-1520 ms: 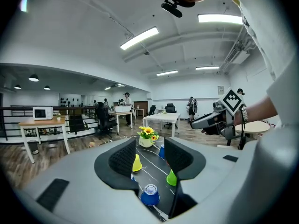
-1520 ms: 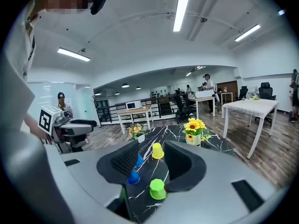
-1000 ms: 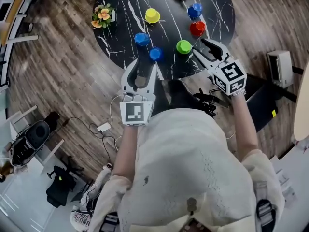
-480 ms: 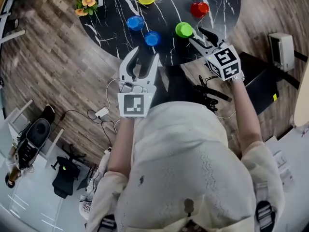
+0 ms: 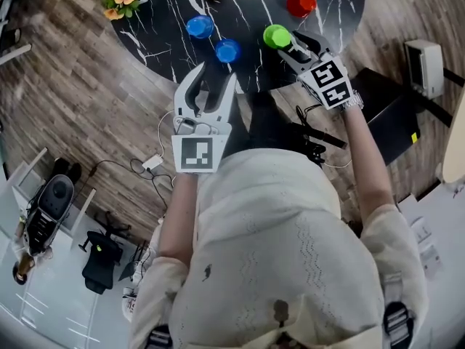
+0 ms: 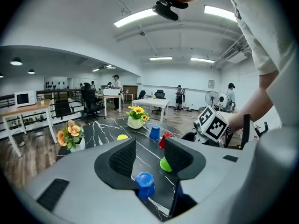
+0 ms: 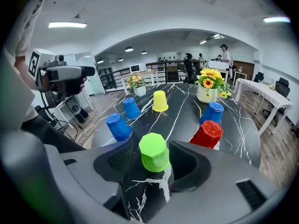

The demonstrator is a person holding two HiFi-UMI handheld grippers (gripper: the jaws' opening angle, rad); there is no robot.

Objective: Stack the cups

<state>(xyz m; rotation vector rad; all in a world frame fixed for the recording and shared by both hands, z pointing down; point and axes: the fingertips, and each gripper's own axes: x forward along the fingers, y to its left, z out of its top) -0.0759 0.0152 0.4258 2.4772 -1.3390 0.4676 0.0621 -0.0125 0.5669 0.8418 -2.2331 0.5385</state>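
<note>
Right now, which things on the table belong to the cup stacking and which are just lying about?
Job: green cup, red cup, yellow cup, near blue cup, blue cup beside yellow, blue cup behind red.
Lying about: yellow flower pot, orange flower pot.

Head view: peered steeply down from high above the table (image 5: 247, 9). Left gripper view: rode low at the rim, faced across the top, green cup (image 6: 166, 164) close ahead. Right gripper view: sat right behind that cup, closer still. Shared that cup and the flowers (image 6: 135, 111).
</note>
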